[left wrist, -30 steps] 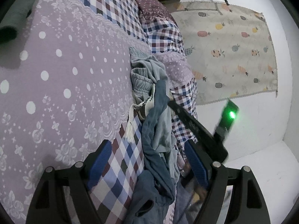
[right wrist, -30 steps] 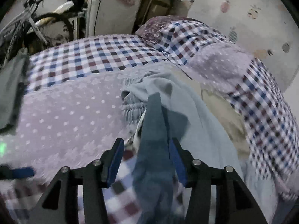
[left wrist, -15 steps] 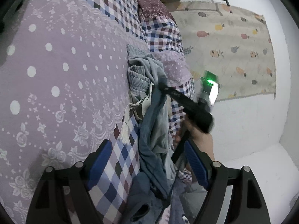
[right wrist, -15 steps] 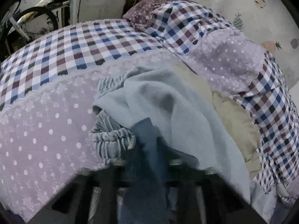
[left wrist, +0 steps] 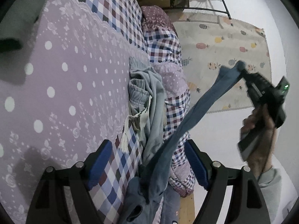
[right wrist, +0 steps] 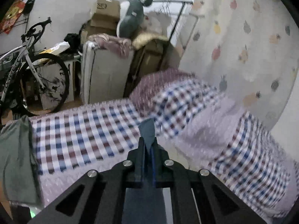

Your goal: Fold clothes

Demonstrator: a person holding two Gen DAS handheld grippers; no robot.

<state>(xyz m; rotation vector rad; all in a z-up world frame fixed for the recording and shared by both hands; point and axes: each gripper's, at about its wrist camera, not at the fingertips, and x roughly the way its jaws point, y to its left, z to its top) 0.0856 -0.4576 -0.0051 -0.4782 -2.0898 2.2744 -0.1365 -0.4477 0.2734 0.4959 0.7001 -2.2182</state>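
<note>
— Fabric? Soft blue garment [left wrist: 188, 119], stretched into a long diagonal band above the bed [left wrist: 74, 78].
— Grippers?
— Right gripper [right wrist: 148, 145] clamps its upper end; left gripper [left wrist: 147, 160] gapes, empty.

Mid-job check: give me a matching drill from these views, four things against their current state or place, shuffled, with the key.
Things:
1. right gripper
2. left gripper
3. dark blue garment
4. bicycle

States or places:
A. jaws wide open, nothing between them gripped
B. standing on the floor beyond the bed
C. jaws shut on cloth
D. stretched taut from the clothes pile up into the air

Pairs: 1-C, 2-A, 3-D, 4-B
</note>
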